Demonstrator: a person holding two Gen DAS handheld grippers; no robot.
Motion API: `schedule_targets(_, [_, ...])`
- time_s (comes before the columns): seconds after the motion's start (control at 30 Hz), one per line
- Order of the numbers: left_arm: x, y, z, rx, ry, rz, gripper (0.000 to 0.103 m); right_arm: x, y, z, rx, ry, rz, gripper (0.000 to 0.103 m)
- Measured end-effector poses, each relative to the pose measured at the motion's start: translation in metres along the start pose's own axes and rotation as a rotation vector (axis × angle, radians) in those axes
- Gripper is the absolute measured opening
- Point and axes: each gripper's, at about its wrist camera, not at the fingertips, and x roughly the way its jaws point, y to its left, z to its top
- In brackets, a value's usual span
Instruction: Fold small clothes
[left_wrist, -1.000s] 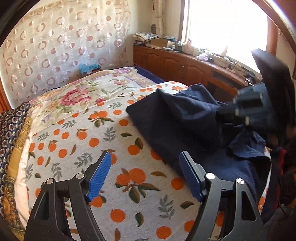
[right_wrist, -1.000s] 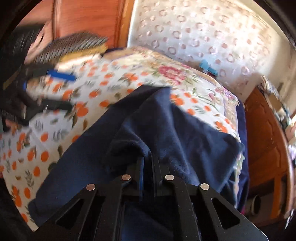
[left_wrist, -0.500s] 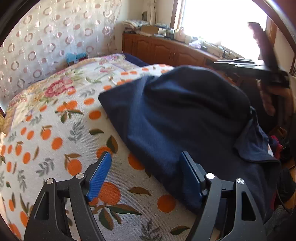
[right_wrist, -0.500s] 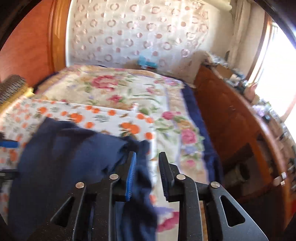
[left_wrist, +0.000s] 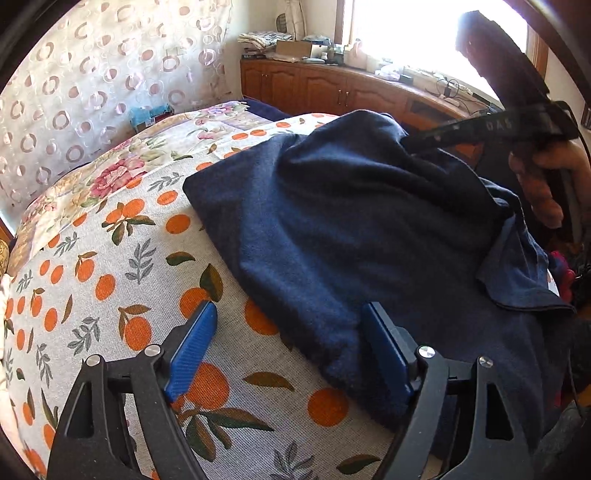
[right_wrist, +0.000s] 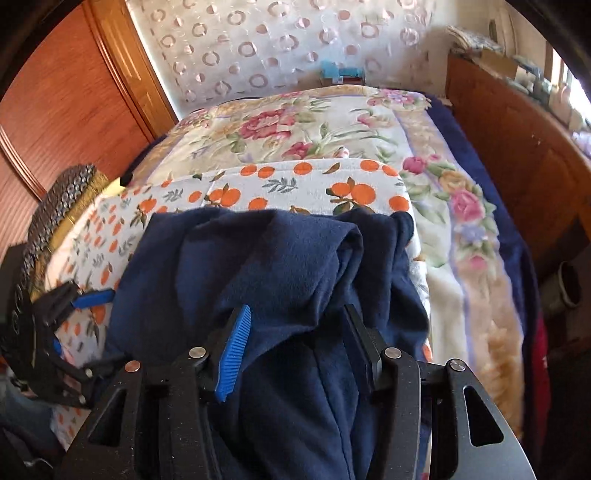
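Orange-print bedspread (left_wrist: 110, 258) with a navy garment (left_wrist: 351, 229) heaped on it, two grippers working over it.

Nearest, the left gripper (left_wrist: 286, 345) has its jaws spread and opening, straddling the garment's near left edge, pads not pressing it. The right gripper (right_wrist: 291, 339) hovers over the garment's right side, jaws opening with a loose fold of the cloth between them. Farther off lie a floral quilt (right_wrist: 295, 133), a circle-patterned curtain (right_wrist: 258, 48) and wooden cabinets (left_wrist: 325, 86).
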Motion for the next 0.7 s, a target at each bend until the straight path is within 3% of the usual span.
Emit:
schedule_targets(0.17, [0.001,-0.003,0.0,0.002,0.0,0.003,0.082,0.003,-0.007,0.012,-0.012,-0.007,-0.004,0.049])
schedule_targets(0.23, [0.001,-0.003,0.0,0.002,0.0,0.002,0.082,0.011,-0.011,0.017,-0.009,0.002,0.002,0.043])
schedule_targets(0.3, [0.001,-0.003,0.0,0.002,-0.001,0.003,0.082,0.004,-0.004,0.014,-0.03,0.0,0.001,0.005])
schedule_targets(0.4, [0.0,-0.001,0.0,0.002,-0.001,0.002,0.082,-0.007,0.002,0.02,-0.088,-0.09,-0.07,0.005])
schedule_targets(0.5, [0.001,-0.001,-0.001,0.003,-0.001,0.002,0.082,-0.019,-0.011,0.026,-0.068,-0.15,-0.137,0.005])
schedule_targets(0.6, [0.001,-0.001,-0.001,0.003,-0.002,0.003,0.082,-0.007,-0.024,0.026,-0.031,-0.123,-0.159,0.006])
schedule_targets(0.7, [0.001,-0.001,-0.001,0.003,-0.002,0.002,0.082,0.004,-0.028,0.024,-0.014,-0.085,-0.24,0.02])
